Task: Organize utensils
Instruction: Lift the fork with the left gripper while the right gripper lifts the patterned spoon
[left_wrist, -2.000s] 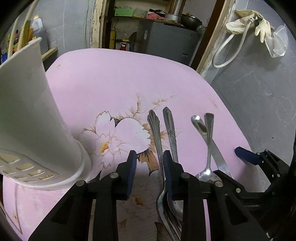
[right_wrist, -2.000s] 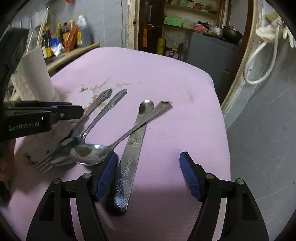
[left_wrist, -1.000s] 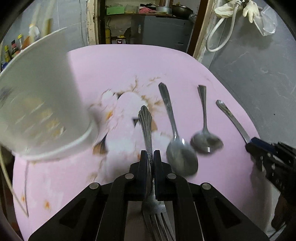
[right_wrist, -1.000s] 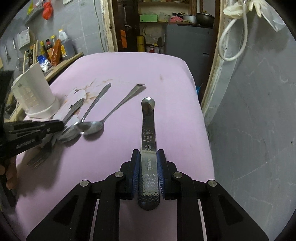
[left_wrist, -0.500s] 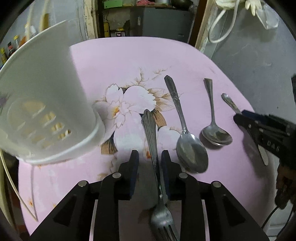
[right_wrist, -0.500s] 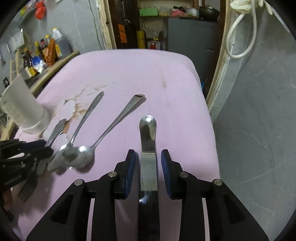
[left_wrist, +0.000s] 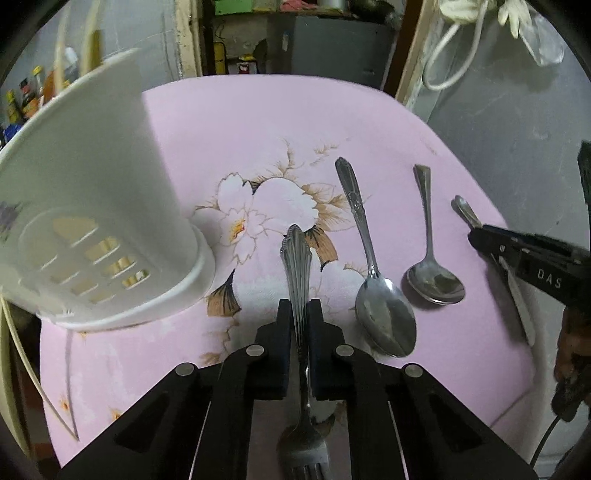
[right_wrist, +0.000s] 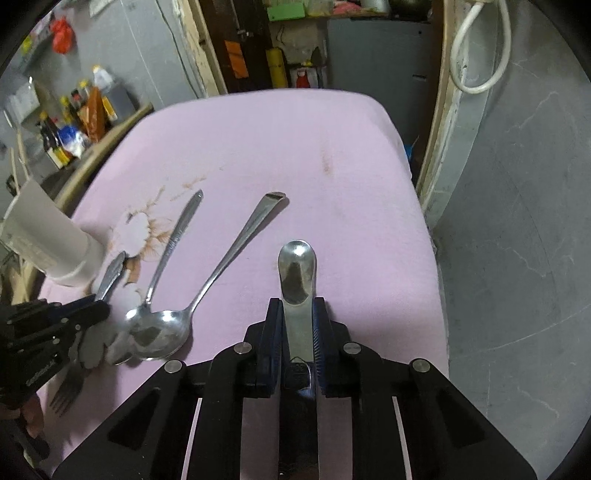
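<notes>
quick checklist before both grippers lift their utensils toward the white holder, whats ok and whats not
1. Left gripper shut on the fork handle: ok.
2. Right gripper shut on the knife: ok.
3. Large spoon and small spoon lie apart from both grips, on the pink cloth: ok.
4. White holder upright: ok, the tilt looks like fisheye bend.
5. Holder opening free: cannot tell, the rim is out of view.
6. Whether the fork is lifted off the cloth: cannot tell.

Fork – clamped in left claw; 2 spoons – flat alongside.
</notes>
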